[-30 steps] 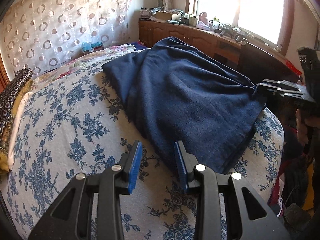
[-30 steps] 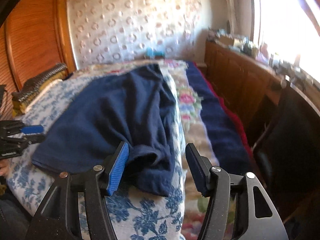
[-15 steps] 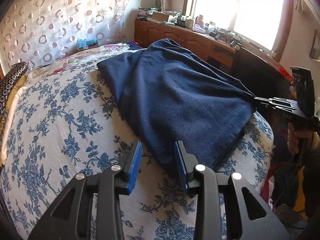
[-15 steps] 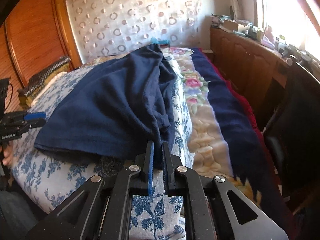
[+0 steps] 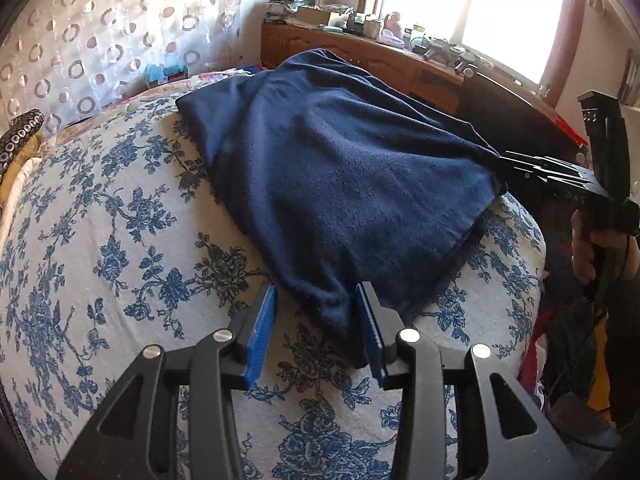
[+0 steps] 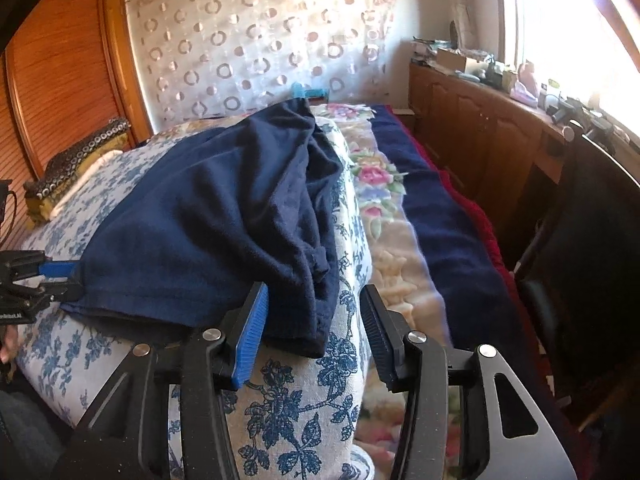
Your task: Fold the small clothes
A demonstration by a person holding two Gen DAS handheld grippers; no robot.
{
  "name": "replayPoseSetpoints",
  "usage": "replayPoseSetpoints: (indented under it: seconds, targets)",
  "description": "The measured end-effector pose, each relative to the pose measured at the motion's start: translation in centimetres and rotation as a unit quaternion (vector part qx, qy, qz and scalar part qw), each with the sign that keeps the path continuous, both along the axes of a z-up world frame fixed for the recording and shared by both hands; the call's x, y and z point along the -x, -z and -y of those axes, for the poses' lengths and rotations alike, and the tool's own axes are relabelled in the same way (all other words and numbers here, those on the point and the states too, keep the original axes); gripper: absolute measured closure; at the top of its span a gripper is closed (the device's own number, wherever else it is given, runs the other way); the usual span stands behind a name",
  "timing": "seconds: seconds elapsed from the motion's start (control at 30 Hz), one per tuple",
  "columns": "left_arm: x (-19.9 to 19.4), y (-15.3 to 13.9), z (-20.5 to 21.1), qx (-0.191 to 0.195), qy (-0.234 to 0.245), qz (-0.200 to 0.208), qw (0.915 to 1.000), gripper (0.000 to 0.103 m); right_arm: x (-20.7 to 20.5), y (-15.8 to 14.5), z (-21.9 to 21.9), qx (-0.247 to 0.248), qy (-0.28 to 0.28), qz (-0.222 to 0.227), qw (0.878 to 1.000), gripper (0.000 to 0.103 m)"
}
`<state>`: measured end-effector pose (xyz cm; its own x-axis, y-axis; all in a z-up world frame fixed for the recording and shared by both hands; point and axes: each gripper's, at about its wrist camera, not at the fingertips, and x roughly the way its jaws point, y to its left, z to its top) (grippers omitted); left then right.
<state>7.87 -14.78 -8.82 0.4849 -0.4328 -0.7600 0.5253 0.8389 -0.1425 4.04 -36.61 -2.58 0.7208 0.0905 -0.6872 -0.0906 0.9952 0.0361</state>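
Note:
A dark navy garment (image 5: pixel 344 184) lies folded over on a bed with a blue-flowered white cover (image 5: pixel 104 248). My left gripper (image 5: pixel 316 328) is open, its blue pads either side of the garment's near corner. In the right wrist view the garment (image 6: pixel 224 224) lies bunched towards the bed's right edge. My right gripper (image 6: pixel 312 320) is open around the garment's lower right corner, not clamping it. The left gripper shows at the left edge of that view (image 6: pixel 36 280), at the garment's other corner. The right gripper shows in the left wrist view (image 5: pixel 560 180), at the garment's far corner.
A pillow stack (image 6: pixel 72 172) lies at the head of the bed by a wooden wardrobe (image 6: pixel 60 68). A floral and navy blanket (image 6: pixel 400 216) runs along the bed's right side. A cluttered wooden cabinet (image 6: pixel 480 128) stands under the window. A dark chair (image 6: pixel 592 248) stands at right.
My right gripper shut on the garment's corner half a second ago and has now opened again. My left gripper moved forward until its pads straddle the near corner.

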Motion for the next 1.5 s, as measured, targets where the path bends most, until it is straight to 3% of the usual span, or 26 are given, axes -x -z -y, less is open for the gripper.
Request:
replayPoseSetpoints:
  seconds: [0.07, 0.13, 0.27, 0.33, 0.53, 0.77, 1.5]
  targets:
    - [0.3, 0.0, 0.1, -0.001, 0.007, 0.005, 1.0000, 0.064, 0.1, -0.3, -0.2, 0.002, -0.004, 0.005, 1.000, 0.054]
    - [0.4, 0.1, 0.1, 0.003, 0.015, 0.004, 0.9999, 0.064, 0.4, -0.7, -0.6, 0.006, -0.009, 0.014, 1.000, 0.046]
    - [0.9, -0.2, 0.4, 0.010, 0.035, 0.012, 0.9993, 0.095, 0.6, -1.4, -1.5, 0.005, -0.023, 0.027, 0.999, 0.045]
    - [1.0, -1.0, 0.2, 0.022, 0.036, 0.020, 0.9989, 0.099, 0.9, -1.8, -2.3, 0.003, -0.039, 0.033, 0.999, 0.045]
    - [0.3, -5.2, -0.4, 0.074, 0.030, 0.053, 0.9954, 0.100, 1.1, -2.3, -5.0, 0.002, -0.086, 0.036, 0.996, 0.037]
    - [-1.4, -8.4, 0.3, 0.079, 0.023, 0.081, 0.9933, 0.100, 0.9, -1.9, -7.8, 0.000, -0.131, 0.028, 0.991, 0.036]
    - [-3.3, -8.4, -0.1, 0.089, 0.002, 0.078, 0.9930, 0.100, -0.6, 1.9, -9.4, 0.057, -0.138, -0.012, 0.989, 0.026]
